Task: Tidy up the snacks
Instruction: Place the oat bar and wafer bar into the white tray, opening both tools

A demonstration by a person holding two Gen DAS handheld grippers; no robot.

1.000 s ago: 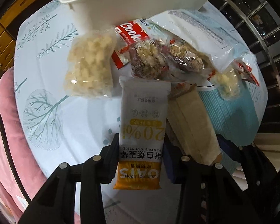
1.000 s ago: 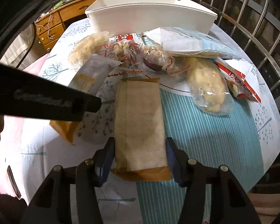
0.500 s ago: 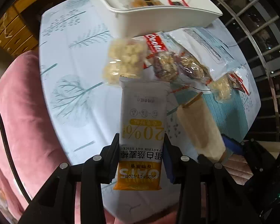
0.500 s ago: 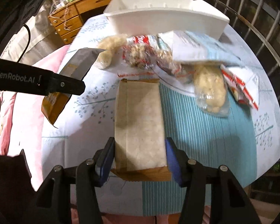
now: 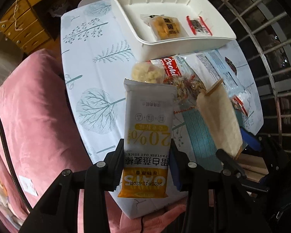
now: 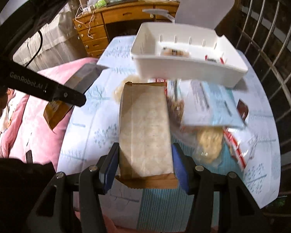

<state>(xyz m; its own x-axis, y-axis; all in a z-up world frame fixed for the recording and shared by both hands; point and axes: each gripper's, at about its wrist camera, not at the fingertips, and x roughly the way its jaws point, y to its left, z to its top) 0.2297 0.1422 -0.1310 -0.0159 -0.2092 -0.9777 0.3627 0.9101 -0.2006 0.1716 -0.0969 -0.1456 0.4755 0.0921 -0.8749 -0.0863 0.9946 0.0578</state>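
Snacks are riding light and crinkly: left gripper (image 5: 147, 162) pinching the oat bar (image 5: 147, 134) low, right gripper (image 6: 144, 165) clamping the soft brown pouch (image 6: 145, 134) near its bottom seam.

At the far end of the worktop (image 5: 99, 62): tray (image 5: 184, 40), two packets (image 5: 165, 28) inside. Just before it: heap of snack bags (image 5: 186, 81). Held above, side by side: oat bar (image 5: 148, 128) left, paper pouch (image 6: 145, 132) right.
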